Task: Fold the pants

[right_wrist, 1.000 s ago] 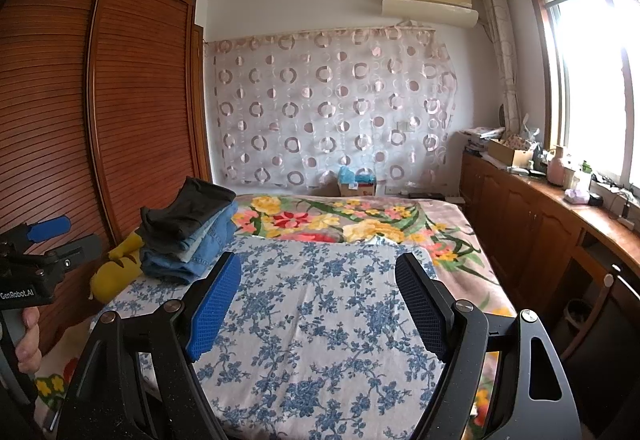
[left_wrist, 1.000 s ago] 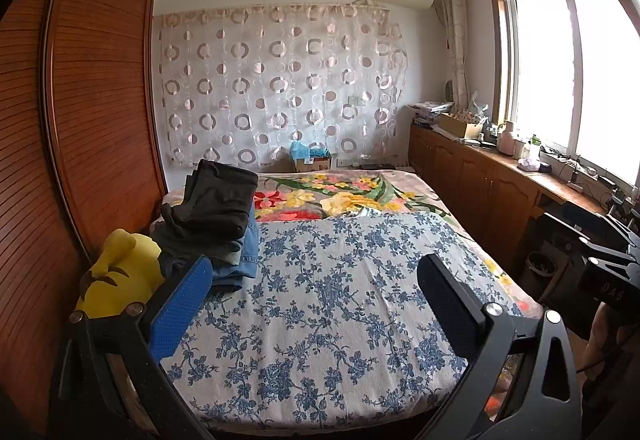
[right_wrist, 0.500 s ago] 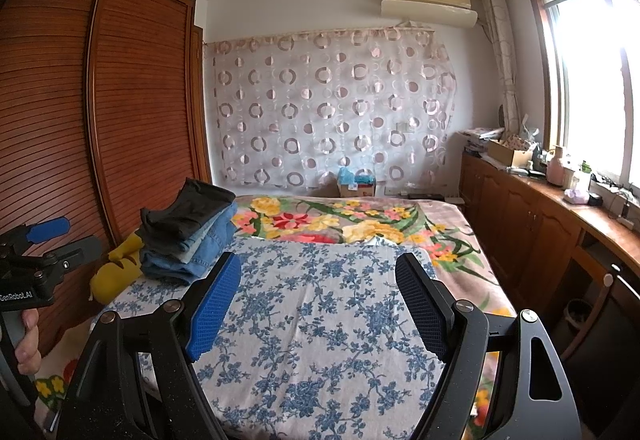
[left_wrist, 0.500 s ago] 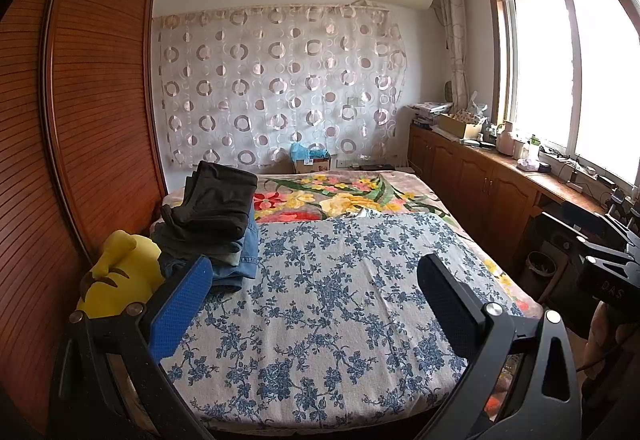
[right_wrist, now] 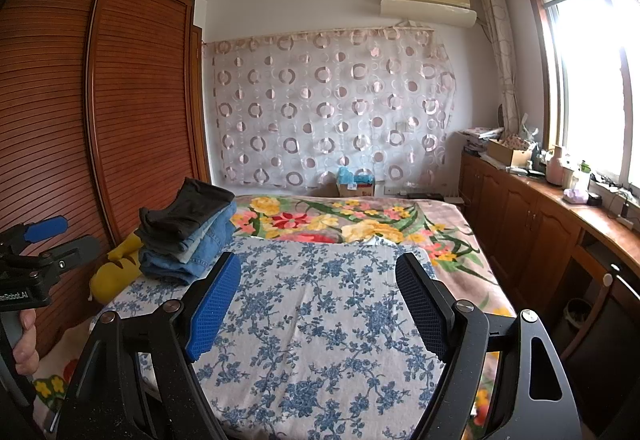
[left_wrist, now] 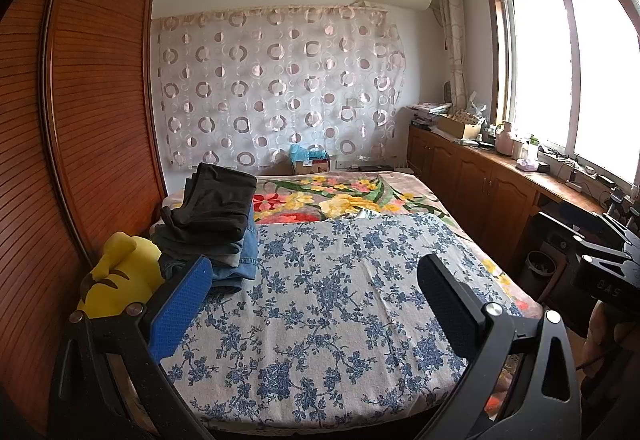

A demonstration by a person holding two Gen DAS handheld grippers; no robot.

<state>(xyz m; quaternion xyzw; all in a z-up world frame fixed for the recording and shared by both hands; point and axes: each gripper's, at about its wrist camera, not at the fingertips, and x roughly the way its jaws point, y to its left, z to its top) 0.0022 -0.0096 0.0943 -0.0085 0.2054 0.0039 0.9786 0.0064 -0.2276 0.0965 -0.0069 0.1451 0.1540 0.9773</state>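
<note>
A stack of folded pants [left_wrist: 212, 224], dark pairs on top of blue jeans, sits on the bed's left side; it also shows in the right wrist view [right_wrist: 186, 232]. My left gripper [left_wrist: 314, 272] is open and empty, held above the near end of the blue-flowered bedspread [left_wrist: 320, 300], to the right of the stack. My right gripper [right_wrist: 320, 276] is open and empty above the same bedspread [right_wrist: 312, 320]. The left gripper's body also shows at the left edge of the right wrist view [right_wrist: 36, 264], held in a hand.
A yellow plush toy [left_wrist: 116, 280] lies beside the stack, against the wooden wardrobe [left_wrist: 80, 120]. A colourful floral blanket [left_wrist: 340, 196] covers the far bed. Wooden cabinets [left_wrist: 480, 192] with clutter run under the window at right. A patterned curtain [left_wrist: 276, 92] hangs behind.
</note>
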